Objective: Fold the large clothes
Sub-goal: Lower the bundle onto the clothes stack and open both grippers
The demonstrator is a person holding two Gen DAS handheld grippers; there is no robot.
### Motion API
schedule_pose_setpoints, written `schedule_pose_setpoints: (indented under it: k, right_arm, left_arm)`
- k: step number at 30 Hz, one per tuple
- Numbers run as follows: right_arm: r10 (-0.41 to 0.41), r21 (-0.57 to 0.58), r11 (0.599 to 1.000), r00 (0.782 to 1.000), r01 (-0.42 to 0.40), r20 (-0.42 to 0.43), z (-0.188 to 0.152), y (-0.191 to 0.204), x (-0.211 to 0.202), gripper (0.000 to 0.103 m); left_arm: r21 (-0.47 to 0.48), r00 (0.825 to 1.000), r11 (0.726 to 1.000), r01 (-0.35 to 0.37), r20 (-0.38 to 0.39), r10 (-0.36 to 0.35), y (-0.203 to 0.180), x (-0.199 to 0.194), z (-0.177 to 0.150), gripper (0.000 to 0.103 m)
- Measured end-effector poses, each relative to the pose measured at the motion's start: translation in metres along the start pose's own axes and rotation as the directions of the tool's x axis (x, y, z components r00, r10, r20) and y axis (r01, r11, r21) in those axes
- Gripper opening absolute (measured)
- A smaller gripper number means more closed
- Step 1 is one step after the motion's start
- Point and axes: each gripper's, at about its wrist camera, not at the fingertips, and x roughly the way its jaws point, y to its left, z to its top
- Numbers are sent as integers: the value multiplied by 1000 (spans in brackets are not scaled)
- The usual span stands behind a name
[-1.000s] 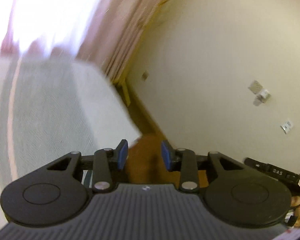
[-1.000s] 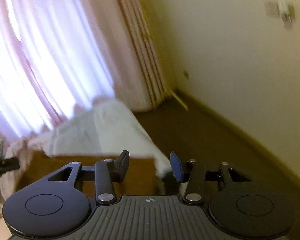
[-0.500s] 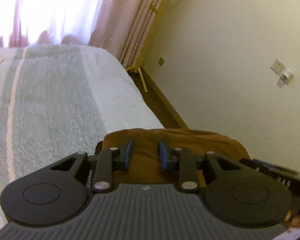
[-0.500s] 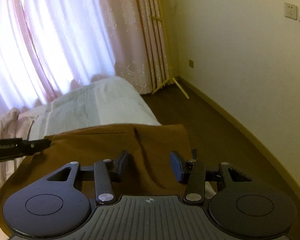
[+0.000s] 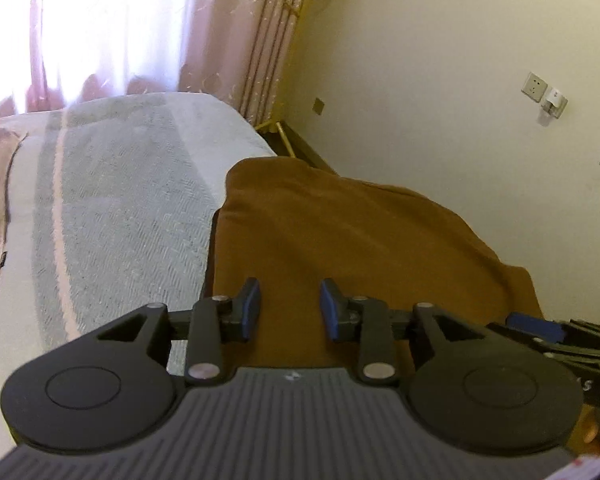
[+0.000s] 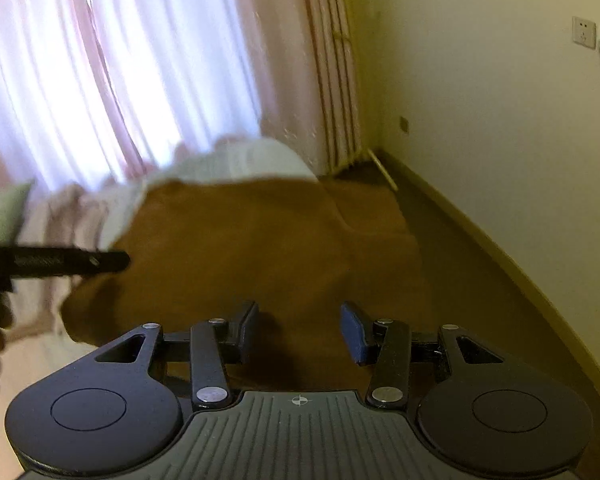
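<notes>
Large brown fabric garment (image 5: 340, 232) draped over the grey herringbone-covered bed (image 5: 120, 200) edge, probably laid out for folding. Left gripper (image 5: 288, 310) and right gripper (image 6: 300, 330) both hover above it, jaws wide, holding nothing.

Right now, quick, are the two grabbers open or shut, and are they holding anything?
Left gripper: open, holding nothing, over the brown cloth.
Right gripper: open, holding nothing, over the same cloth.
</notes>
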Motion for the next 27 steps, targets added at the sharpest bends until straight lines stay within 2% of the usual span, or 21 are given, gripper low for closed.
schedule_pose_setpoints:
  k: [1, 3, 4, 6, 8, 11, 17, 21, 25, 27]
  right_arm:
    - [-6, 0, 1000, 1000, 6, 3, 1, 3, -4, 43]
    - [17, 14, 1000, 999, -18, 35, 2, 5, -22, 43]
    - [25, 24, 999, 999, -27, 48, 3, 6, -34, 44]
    - [15, 30, 999, 999, -16, 51, 1, 11, -56, 52]
    - [12, 21, 1000, 999, -13, 42, -7, 20, -71, 61]
    - [33, -2, 999, 999, -33, 25, -25, 37, -98, 62]
    - [0, -6, 1000, 998, 0, -61, -62, 65, -143, 63]
    - [-8, 56, 998, 998, 12, -61, -88, 73, -178, 63]
    - [-26, 75, 997, 998, 31, -63, -110, 94, -209, 63]
    - [-34, 74, 996, 998, 39, -60, -121, 104, -229, 63]
  left_arm:
    - [12, 1000, 1000, -16, 6, 16, -5, -10, -1, 31]
    - [23, 999, 999, -49, 18, 49, -14, -34, -4, 50]
    - [24, 998, 998, -60, 20, 60, -18, -46, -6, 54]
    - [35, 997, 996, -78, 29, 77, -28, -70, -11, 69]
    - [58, 994, 992, -112, 26, 110, -35, -95, -20, 74]
    - [91, 988, 984, -155, 24, 153, -42, -134, -39, 87]
    - [119, 985, 978, -169, -4, 170, -37, -194, -80, 93]
    - [160, 971, 958, -239, 31, 237, -41, -237, -110, 98]
    - [121, 983, 975, -185, 16, 184, -35, -287, -137, 99]
    - [128, 983, 974, -185, 24, 183, -34, -309, -150, 99]
